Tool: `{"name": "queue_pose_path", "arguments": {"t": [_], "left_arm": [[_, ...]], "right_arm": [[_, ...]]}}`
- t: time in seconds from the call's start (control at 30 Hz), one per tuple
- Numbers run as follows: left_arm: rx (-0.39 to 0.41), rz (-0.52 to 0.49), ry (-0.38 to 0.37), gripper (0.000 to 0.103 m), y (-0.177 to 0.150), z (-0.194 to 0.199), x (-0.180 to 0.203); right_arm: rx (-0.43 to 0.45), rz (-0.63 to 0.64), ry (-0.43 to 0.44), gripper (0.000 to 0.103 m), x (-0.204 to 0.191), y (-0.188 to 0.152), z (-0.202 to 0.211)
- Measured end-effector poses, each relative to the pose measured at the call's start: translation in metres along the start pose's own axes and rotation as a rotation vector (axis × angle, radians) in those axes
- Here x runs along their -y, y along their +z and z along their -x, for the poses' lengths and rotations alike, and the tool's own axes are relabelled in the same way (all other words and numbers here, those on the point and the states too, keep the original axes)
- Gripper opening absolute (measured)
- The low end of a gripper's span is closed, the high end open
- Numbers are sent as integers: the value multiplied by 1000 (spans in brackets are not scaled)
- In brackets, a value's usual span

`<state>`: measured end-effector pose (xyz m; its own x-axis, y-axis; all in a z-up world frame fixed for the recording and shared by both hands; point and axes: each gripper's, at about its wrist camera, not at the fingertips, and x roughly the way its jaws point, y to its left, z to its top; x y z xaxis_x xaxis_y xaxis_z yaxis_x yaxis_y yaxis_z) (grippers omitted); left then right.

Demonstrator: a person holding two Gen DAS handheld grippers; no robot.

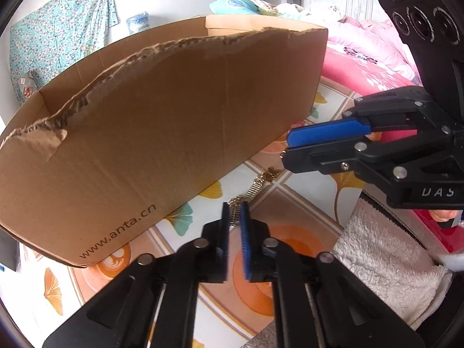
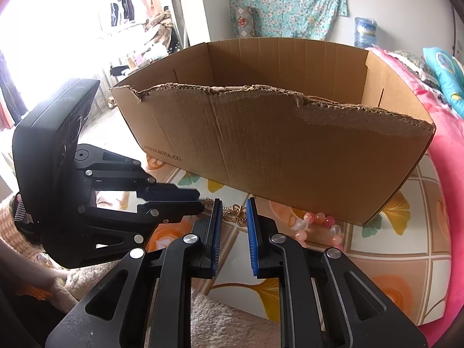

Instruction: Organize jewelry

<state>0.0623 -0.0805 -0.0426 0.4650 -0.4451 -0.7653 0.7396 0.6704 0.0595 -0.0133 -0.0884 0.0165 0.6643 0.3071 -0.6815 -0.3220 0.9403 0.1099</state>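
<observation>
A gold chain [image 1: 255, 188] lies on the patterned tabletop in front of a torn cardboard box [image 1: 174, 116]. My left gripper [image 1: 235, 207] is shut on the chain's near end, links showing between its blue pads. From the right wrist view, that left gripper [image 2: 200, 200] pinches the chain at its tip. The chain's looped gold ornament [image 2: 236, 213] fills the narrow gap of my right gripper [image 2: 234, 203], whose pads close on it. The right gripper [image 1: 287, 145] comes in from the right in the left wrist view. A pink bead bracelet [image 2: 319, 226] lies by the box [image 2: 290, 150].
The open box stands close behind both grippers, its front wall ragged on top. A white fluffy towel [image 1: 385, 261] covers the table's near edge. Pink bedding [image 2: 452, 145] lies to the right of the table. A hand holds the left gripper at lower left [image 2: 55, 275].
</observation>
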Motion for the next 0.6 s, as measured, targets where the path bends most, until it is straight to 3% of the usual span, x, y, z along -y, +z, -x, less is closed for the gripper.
{"name": "queue_pose_path", "arguments": {"t": [0.23, 0.6], "left_arm": [[5, -16, 22, 0, -5, 5, 7], [60, 56, 40, 0, -13, 32, -2]], "right_arm": [[11, 4, -3, 15, 1, -3, 8], [48, 25, -7, 15, -7, -1, 25]]}}
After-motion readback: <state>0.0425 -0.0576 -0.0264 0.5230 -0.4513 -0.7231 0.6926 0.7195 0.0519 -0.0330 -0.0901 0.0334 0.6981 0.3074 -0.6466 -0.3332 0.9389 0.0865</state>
